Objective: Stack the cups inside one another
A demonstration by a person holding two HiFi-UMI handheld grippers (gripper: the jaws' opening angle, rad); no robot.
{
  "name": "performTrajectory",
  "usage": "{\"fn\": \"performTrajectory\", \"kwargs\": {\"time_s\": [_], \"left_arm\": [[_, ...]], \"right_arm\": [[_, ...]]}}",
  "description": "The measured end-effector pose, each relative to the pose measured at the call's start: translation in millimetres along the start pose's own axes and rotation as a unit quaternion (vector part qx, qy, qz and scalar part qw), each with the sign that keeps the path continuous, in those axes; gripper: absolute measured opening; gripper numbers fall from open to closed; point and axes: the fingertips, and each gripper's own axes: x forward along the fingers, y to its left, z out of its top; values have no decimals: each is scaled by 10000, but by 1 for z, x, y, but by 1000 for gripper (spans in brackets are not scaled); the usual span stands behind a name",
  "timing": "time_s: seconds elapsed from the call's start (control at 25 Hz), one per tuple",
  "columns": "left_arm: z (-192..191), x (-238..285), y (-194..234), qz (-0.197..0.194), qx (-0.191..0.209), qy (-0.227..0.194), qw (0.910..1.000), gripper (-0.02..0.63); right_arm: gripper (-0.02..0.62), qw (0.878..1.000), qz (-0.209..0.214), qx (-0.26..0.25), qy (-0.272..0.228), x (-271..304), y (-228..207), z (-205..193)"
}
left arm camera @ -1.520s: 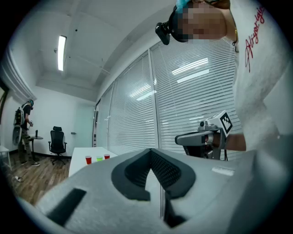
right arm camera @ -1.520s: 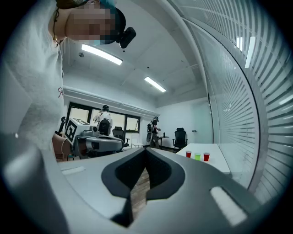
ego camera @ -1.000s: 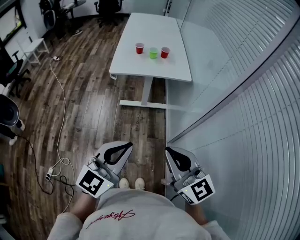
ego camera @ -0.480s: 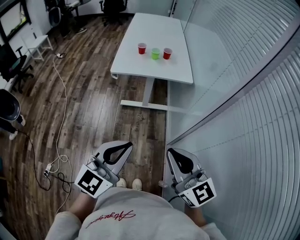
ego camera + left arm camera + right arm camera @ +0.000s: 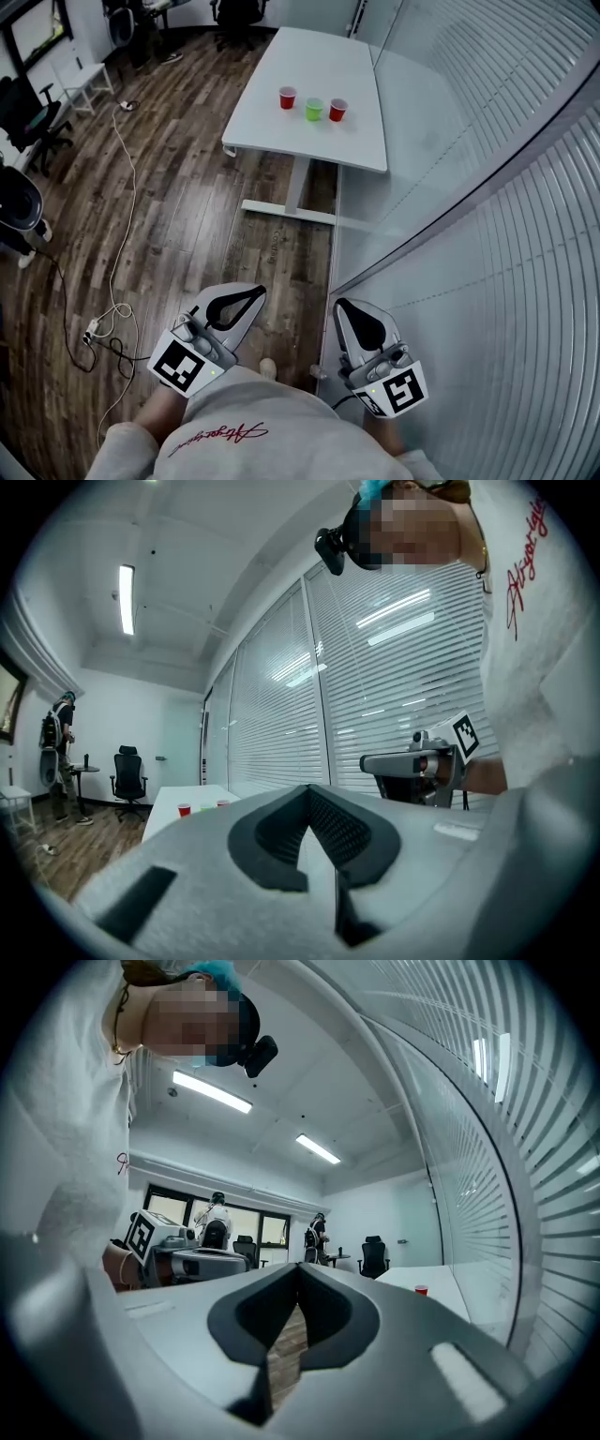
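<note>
Cups stand in a row on the white table, well ahead of me: a red cup at the left, a green cup in the middle and a second red cup at the right, all upright and none nested. I hold both tools low, close to my body and pointing level toward that table. My left gripper has its jaws pressed together with nothing between them, and my right gripper is closed and empty too. Dark wooden floor lies below, and blinds run along my right.
</note>
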Motion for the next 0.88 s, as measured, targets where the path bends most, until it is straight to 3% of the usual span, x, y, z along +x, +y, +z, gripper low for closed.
{"fn": "performTrajectory", "kwargs": {"time_s": [0.2, 0.44, 0.88], "left_arm": [[-5, -3, 8, 133, -43, 45, 9999, -5], [-22, 1, 23, 123, -100, 31, 9999, -5], [-20, 46, 86, 42, -91, -161, 9998, -5]], "right_arm": [[2, 9999, 93, -57, -109, 6, -4, 2], [2, 9997, 49, -187, 152, 24, -13, -15], [2, 9990, -148, -323, 257, 80, -62, -9]]}}
